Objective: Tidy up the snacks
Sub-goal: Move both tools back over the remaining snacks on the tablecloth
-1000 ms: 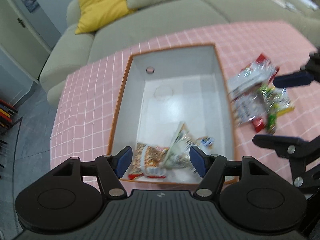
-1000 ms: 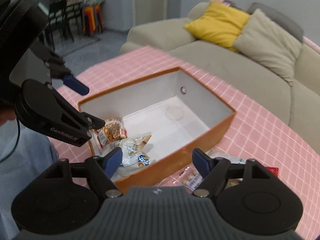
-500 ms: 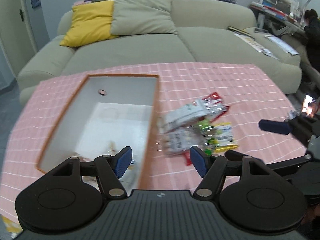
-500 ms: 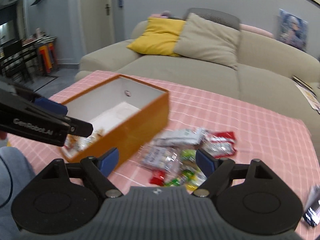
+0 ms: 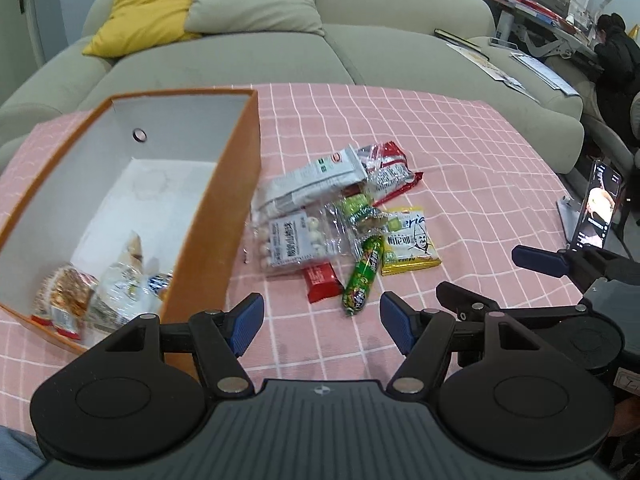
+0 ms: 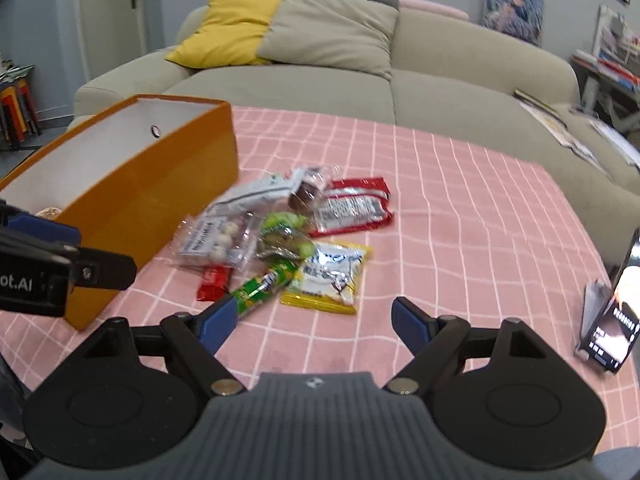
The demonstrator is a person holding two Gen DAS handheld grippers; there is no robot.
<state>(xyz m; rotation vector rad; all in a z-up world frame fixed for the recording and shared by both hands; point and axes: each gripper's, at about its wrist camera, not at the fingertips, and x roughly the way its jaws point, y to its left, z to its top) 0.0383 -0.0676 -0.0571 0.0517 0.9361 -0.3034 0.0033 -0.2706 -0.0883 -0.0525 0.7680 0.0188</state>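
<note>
While both claws are hanging empty with their jaws spread wide, the snack pile is lying on the pink cloth just beside the long right wall of the orange box. The green stick snack is sitting at the pile's near edge, its long axis running diagonally away from the box's near corner. The right gripper is looking nearer, its left fingertip almost over the stick's near end; the left gripper is hovering closer to the box.

Even, soft indoor light, faint shadows; strong fisheye bending at edges; right wrist view slightly motion-blurred.
</note>
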